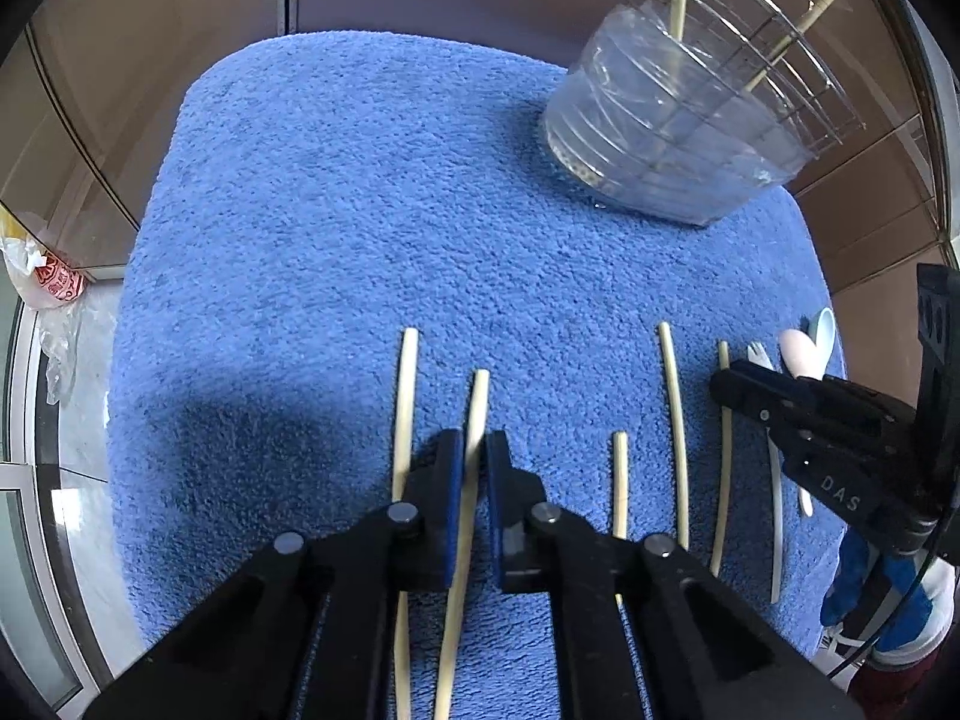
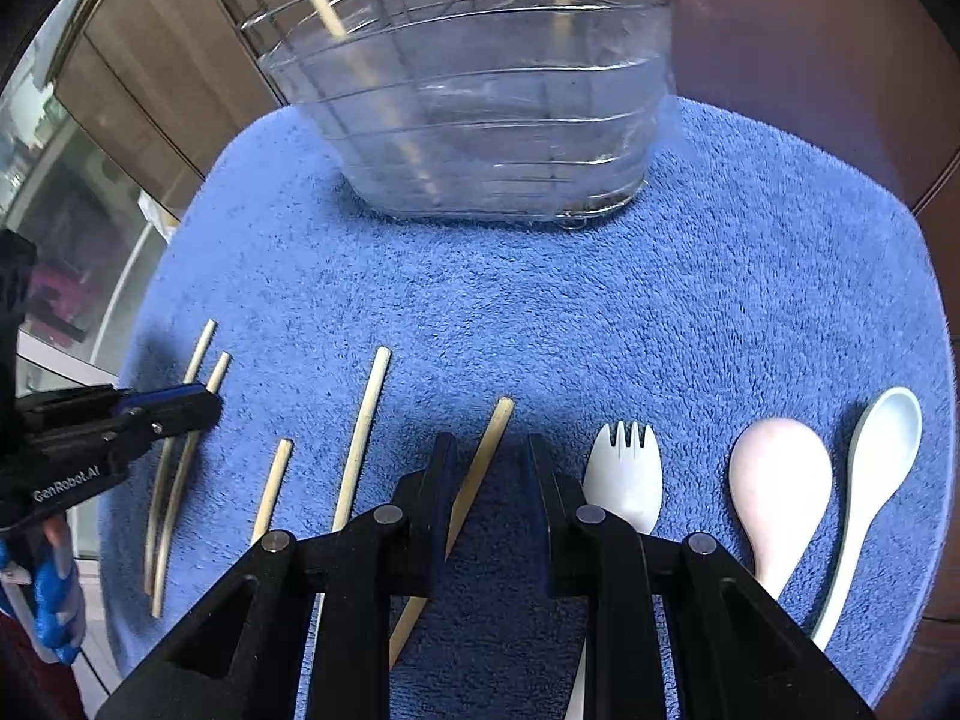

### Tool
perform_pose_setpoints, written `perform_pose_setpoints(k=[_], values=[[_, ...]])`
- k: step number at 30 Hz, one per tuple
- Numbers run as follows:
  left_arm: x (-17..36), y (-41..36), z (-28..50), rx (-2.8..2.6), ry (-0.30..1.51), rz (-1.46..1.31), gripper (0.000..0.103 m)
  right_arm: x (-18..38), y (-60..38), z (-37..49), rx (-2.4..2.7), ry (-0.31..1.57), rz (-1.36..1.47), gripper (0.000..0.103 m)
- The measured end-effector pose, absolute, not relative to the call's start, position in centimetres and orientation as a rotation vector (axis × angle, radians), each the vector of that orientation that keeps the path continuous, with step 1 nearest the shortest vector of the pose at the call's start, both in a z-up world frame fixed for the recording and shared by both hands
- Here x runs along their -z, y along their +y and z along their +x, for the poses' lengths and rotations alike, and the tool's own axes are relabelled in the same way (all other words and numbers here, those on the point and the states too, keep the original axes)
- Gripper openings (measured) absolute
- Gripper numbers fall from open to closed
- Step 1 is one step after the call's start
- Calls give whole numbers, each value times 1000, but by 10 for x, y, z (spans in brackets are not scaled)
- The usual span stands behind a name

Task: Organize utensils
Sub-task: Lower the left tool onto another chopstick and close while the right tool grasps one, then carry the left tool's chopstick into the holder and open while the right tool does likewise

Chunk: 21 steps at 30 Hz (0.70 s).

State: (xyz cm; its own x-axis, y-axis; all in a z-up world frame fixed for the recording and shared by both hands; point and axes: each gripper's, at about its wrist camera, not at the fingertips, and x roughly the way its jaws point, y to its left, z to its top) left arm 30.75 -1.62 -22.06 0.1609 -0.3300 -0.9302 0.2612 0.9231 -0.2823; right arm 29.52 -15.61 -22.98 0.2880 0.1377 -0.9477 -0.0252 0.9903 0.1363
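Your left gripper (image 1: 474, 450) points steeply down at the blue towel (image 1: 336, 228), its pads closed on one chopstick (image 1: 477, 414), the second from the left in the row. The neighbouring chopstick (image 1: 407, 384) lies just beside the left finger, untouched; the clamp looks set mid-shaft to single out one stick.

Your right gripper (image 2: 489, 456) stands over another chopstick (image 2: 489, 450), which runs between its fingers. A gap shows on both sides of the stick, so the pads do not yet press on it: I judge this gripper unclosed, straddling rather than holding.

The utensils lie in a rough row along the near edge of the towel: chopsticks to the left, then the white spork (image 2: 624, 474), the pink spoon (image 2: 780, 480) and the pale blue spoon (image 2: 882, 450) to the right, each apart from its neighbour, presumably for clean access.

The clear holder with wire basket (image 2: 480, 120) stands at the far side, already containing two chopsticks upright. That appears to be the destination.
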Motion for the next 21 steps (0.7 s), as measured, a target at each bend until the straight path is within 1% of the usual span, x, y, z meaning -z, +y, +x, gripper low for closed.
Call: perform_pose_setpoints(k=[9, 13, 17, 19, 21], values=[[220, -26, 307, 372, 1352, -22, 5, 232, -140, 298, -66, 1280, 49, 16], [221, -26, 307, 357, 1351, -28, 5, 233, -137, 299, -52, 1272, 52, 11], [220, -26, 307, 350, 1344, -37, 5, 233, -140, 299, -57, 1267, 99, 10], [217, -26, 305, 355, 1333, -42, 5, 233, -146, 297, -70, 1262, 126, 6], [212, -27, 303, 355, 1310, -42, 5, 230, -148, 292, -91, 1254, 141, 5]])
